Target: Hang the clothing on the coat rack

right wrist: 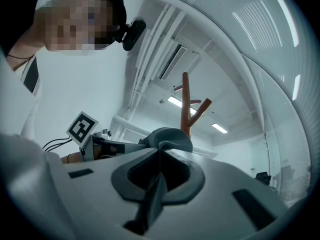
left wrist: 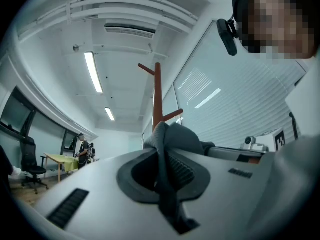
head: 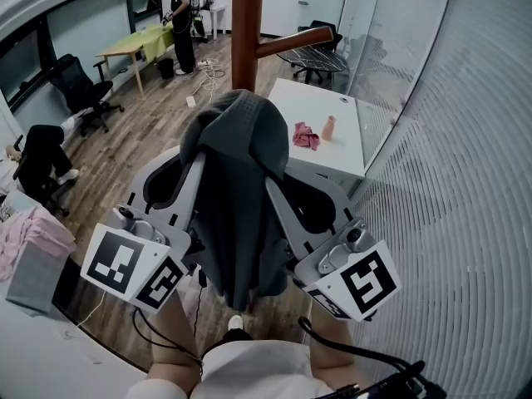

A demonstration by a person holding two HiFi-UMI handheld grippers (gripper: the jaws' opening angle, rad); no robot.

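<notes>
A dark grey garment (head: 237,198) hangs between both grippers, bunched at the top just in front of the brown coat rack pole (head: 246,32). My left gripper (head: 198,152) is shut on the cloth's left side, and my right gripper (head: 270,177) is shut on its right side. In the left gripper view the grey cloth (left wrist: 167,149) is pinched between the jaws, with the coat rack (left wrist: 157,96) and its pegs rising behind. In the right gripper view the cloth (right wrist: 165,141) is also clamped, with the coat rack (right wrist: 187,104) beyond. The garment's lower end dangles toward the floor.
A rack peg (head: 295,41) sticks out to the right of the pole. A white table (head: 345,152) with a pink cloth (head: 305,135) stands behind on the right, against a glass wall. Office chairs (head: 79,90) and a person at a yellow table (head: 145,44) are far left.
</notes>
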